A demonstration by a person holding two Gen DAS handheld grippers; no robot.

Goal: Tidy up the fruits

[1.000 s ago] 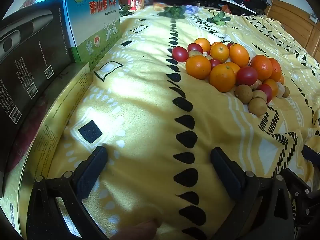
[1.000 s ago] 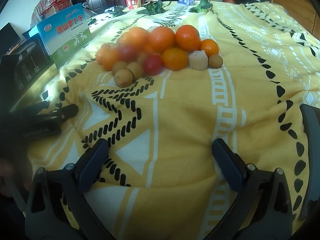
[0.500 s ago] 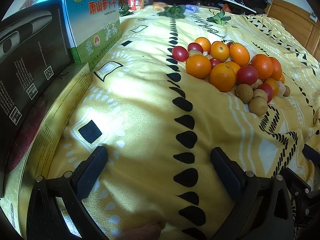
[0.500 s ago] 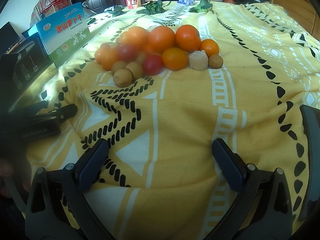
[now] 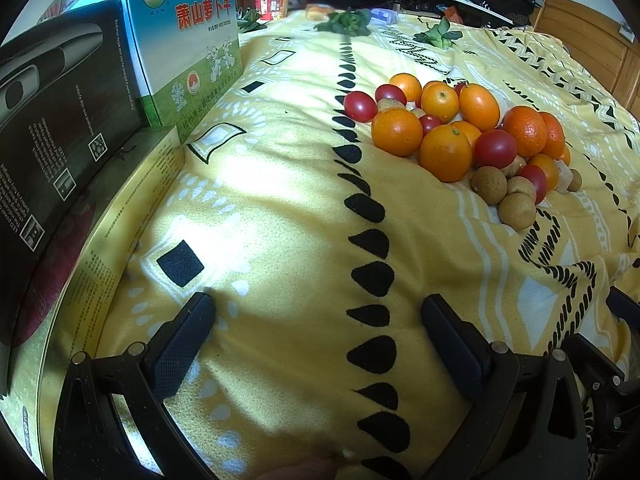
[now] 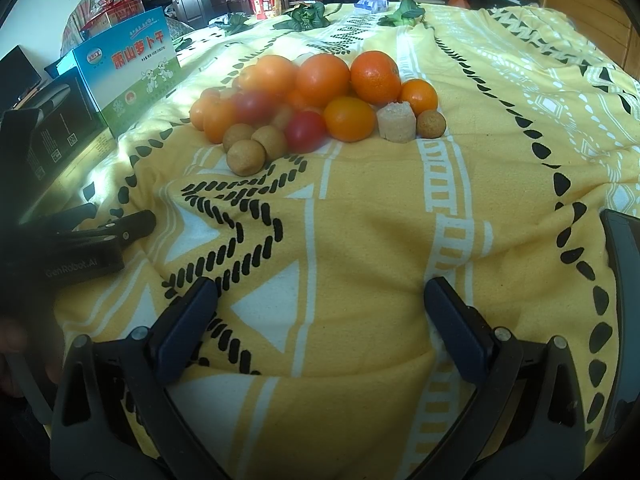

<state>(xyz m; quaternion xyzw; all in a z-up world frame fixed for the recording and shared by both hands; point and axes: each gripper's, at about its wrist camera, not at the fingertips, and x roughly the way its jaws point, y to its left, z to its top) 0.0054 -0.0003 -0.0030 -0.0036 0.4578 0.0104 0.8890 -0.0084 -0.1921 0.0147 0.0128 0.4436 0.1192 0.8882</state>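
Observation:
A heap of fruit lies on a yellow patterned blanket [image 5: 280, 216]: oranges [image 5: 445, 154], red cherry tomatoes [image 5: 495, 149] and brown longans [image 5: 517, 211]. In the right wrist view the same heap shows oranges [image 6: 322, 79], a tomato [image 6: 305, 131], longans [image 6: 246, 157] and a pale cube-shaped piece [image 6: 397, 122]. My left gripper [image 5: 316, 310] is open and empty, low over the blanket, well short of the heap. My right gripper [image 6: 320, 294] is open and empty, also short of the heap. The left gripper's body shows at the left of the right wrist view [image 6: 80, 240].
A blue-and-green carton [image 5: 188, 44], a black box [image 5: 60, 120] and a gold tin [image 5: 104, 240] line the left side. Leafy greens [image 5: 348, 22] and a red cup [image 5: 272, 5] lie at the far end. A wooden bed frame [image 5: 592, 52] runs along the right.
Both grippers have stayed almost still and open; the view has shifted only slightly. The fruit has not moved.

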